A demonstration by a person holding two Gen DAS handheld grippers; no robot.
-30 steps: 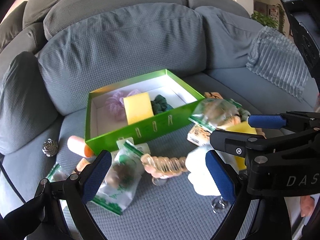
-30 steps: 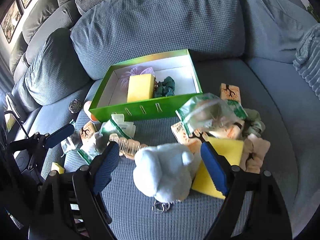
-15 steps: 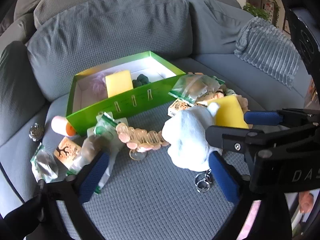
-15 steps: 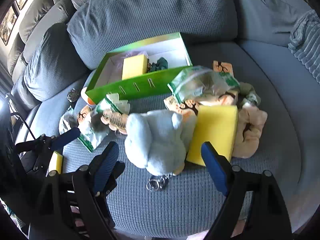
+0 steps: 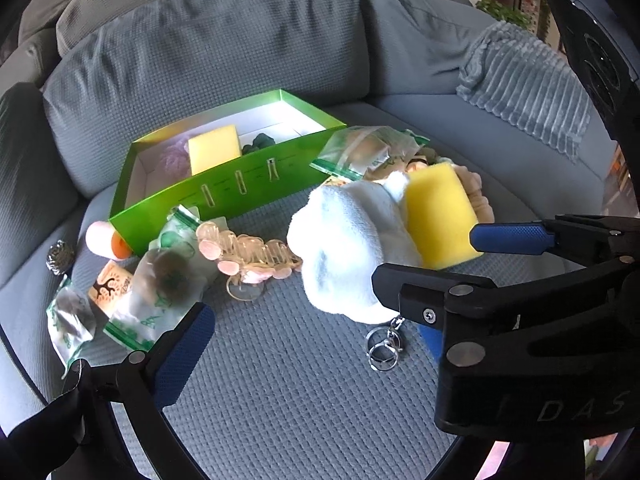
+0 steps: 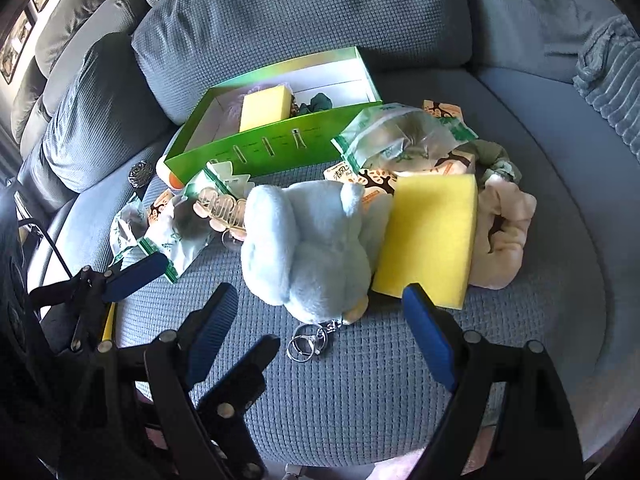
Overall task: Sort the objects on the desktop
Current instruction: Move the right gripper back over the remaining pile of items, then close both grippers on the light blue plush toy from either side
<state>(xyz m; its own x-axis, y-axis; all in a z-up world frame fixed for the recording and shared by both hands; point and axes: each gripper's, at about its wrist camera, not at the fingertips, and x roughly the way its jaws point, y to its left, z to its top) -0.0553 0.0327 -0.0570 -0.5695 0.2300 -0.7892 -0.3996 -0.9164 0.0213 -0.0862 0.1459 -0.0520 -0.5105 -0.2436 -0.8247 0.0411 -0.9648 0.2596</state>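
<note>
Grey sofa seat (image 6: 360, 400) serves as the work surface. Left gripper (image 6: 172, 280), jaws spread and empty, sits low beside the sachets (image 6: 176, 232). Centrally, the green box (image 6: 256, 148) already holds a sponge, evidently the sorting bin. Right gripper (image 6: 320, 328), also spread, faces the plush keychain (image 6: 308, 248) and yellow sponge (image 6: 432, 236), the likely next pick.

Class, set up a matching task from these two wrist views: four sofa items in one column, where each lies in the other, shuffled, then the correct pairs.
Items
1. dark green scrunchie
2. key rings
3. steel scourer
4. beige scrunchie

Places
A. left of the green box, alone on the cushion
B. right of the loose yellow sponge
C. inside the green box
D. in front of the plush toy

Pairs: 1-C, 2-D, 3-A, 4-B
</note>
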